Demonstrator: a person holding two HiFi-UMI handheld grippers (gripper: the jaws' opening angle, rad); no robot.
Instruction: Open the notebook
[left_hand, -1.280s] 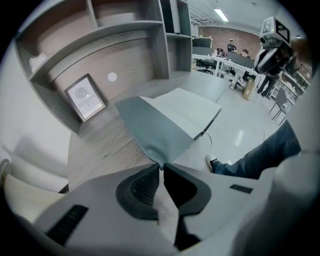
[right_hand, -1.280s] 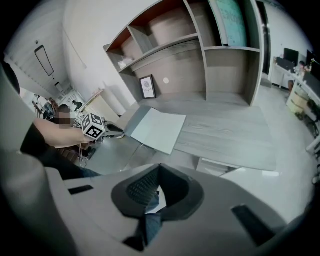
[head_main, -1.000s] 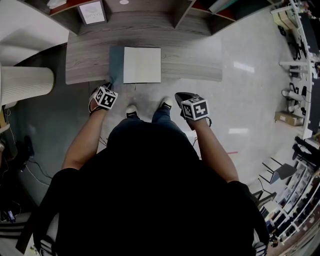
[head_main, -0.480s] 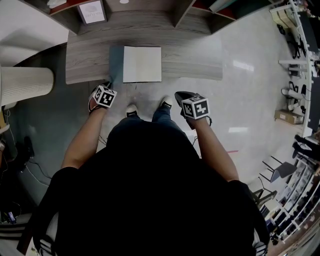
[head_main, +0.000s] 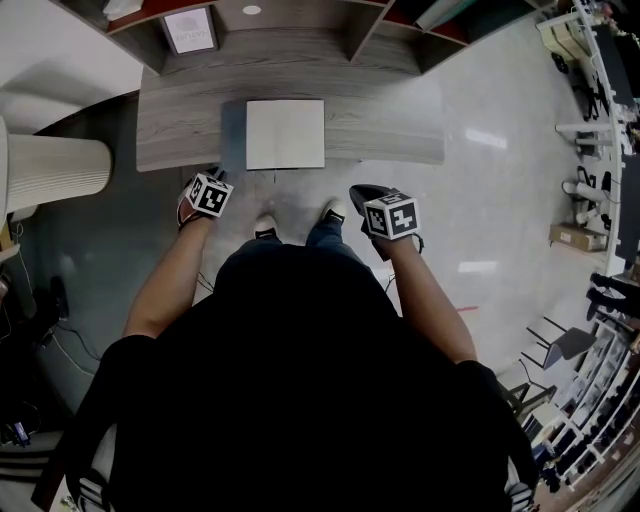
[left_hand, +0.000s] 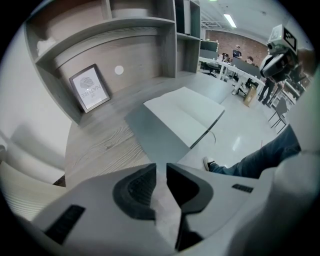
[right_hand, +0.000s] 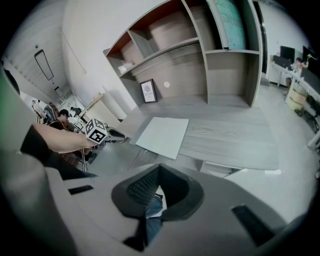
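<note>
The notebook (head_main: 285, 134) lies open on the grey wooden desk (head_main: 390, 135). Its white page faces up and its grey-blue cover (head_main: 233, 135) is folded flat to the left. My left gripper (head_main: 217, 173) hovers at the desk's front edge, just off the cover's near left corner. Its jaws have just been opening and now stand apart, with nothing between them in the left gripper view (left_hand: 161, 167). There the cover (left_hand: 160, 135) lies straight ahead. My right gripper (head_main: 358, 190) hangs in front of the desk, right of the notebook, shut and empty (right_hand: 159, 167).
A framed picture (head_main: 190, 30) leans at the desk's back left under the shelves (right_hand: 200, 45). A white ribbed column (head_main: 55, 170) stands to the left. The person's shoes (head_main: 263, 222) and legs are close to the desk's front edge. Polished floor spreads to the right.
The head view has shifted slightly, so the desk sits a little lower in frame. The notebook lies as before, and neither gripper has visibly moved.
</note>
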